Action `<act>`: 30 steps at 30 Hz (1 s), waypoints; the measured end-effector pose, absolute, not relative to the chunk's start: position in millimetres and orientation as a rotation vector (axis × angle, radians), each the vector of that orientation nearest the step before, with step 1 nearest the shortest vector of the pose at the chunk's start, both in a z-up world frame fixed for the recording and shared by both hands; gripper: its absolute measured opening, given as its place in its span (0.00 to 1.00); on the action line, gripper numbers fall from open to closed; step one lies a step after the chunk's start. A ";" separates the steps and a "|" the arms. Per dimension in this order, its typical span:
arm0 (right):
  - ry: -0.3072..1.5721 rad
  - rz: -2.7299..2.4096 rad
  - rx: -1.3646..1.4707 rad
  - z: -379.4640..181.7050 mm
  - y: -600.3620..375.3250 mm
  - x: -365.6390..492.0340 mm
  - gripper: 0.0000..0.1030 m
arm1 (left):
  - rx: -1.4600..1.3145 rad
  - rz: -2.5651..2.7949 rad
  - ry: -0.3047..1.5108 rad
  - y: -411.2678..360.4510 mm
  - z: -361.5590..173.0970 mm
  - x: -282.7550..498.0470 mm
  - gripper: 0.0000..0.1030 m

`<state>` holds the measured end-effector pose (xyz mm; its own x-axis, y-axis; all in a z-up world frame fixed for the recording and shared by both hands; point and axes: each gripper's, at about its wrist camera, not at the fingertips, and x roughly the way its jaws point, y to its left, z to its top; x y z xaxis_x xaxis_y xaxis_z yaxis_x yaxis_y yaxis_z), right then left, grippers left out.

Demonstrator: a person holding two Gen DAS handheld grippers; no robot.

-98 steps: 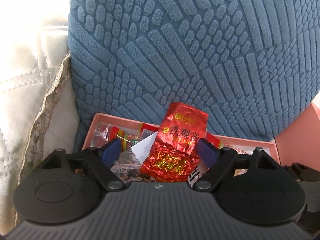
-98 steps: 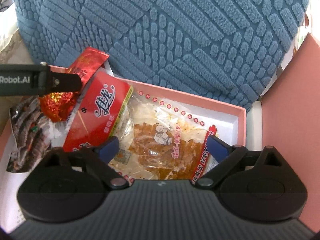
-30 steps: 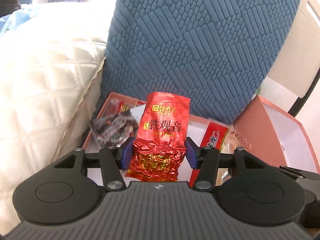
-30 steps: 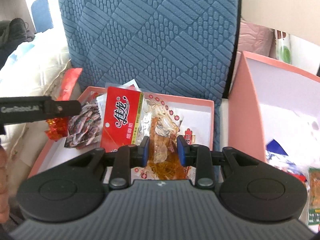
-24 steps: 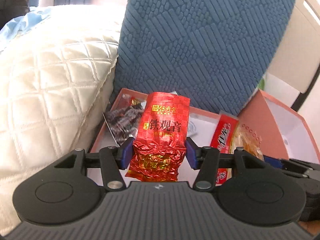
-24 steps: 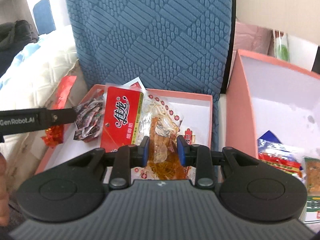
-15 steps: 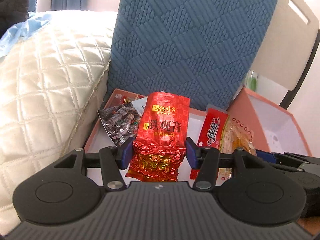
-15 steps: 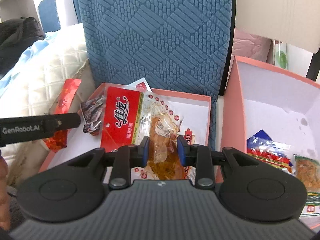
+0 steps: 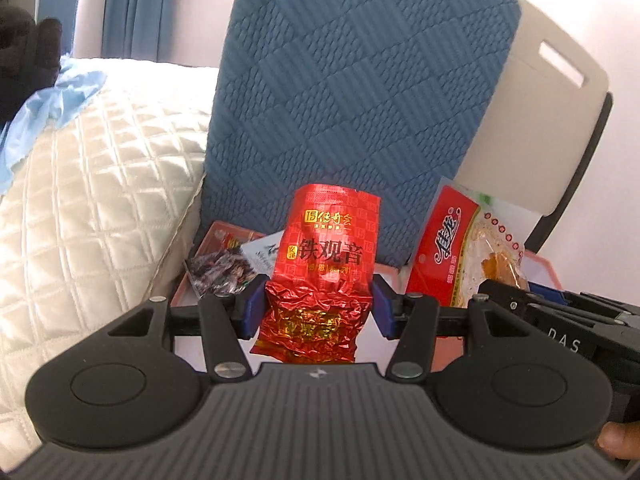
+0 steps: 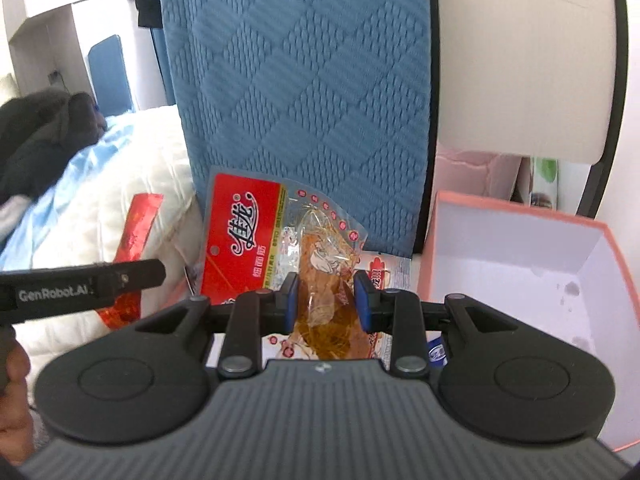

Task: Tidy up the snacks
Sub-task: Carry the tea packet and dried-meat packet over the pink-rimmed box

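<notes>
Left wrist view: left gripper [image 9: 316, 306] clamps crinkled red foil tea packet [image 9: 320, 272], held upright above near end of pink cardboard box [image 9: 208, 240]. Blue textured cushion [image 9: 360, 100] stands behind.

Right wrist view: right gripper [image 10: 325, 300] jaws narrow, pinching clear plastic noodle-snack bag with red label [image 10: 280, 248]. Second pink cardboard box [image 10: 520, 248] lies right.

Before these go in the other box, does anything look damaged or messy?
Nothing looks torn or spilled. The red foil tea packet is crumpled where the left gripper pinches it, and the pink box has small dark specks inside.
</notes>
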<state>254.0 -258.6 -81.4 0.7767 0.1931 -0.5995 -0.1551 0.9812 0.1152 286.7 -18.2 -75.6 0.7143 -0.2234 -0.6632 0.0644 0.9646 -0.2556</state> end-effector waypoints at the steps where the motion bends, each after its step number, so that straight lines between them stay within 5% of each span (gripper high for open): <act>1: 0.646 0.186 0.062 -77.2 -261.5 251.5 0.31 | -0.228 -0.163 0.755 -19.7 -71.2 286.4 0.58; 14: 0.560 0.127 0.068 -36.5 -314.6 226.5 0.31 | -0.226 -0.229 0.679 -71.2 -25.8 272.1 0.58; 30: 0.585 0.027 0.084 -46.0 -406.5 209.3 0.31 | -0.191 -0.296 0.724 -172.2 -35.6 274.7 0.58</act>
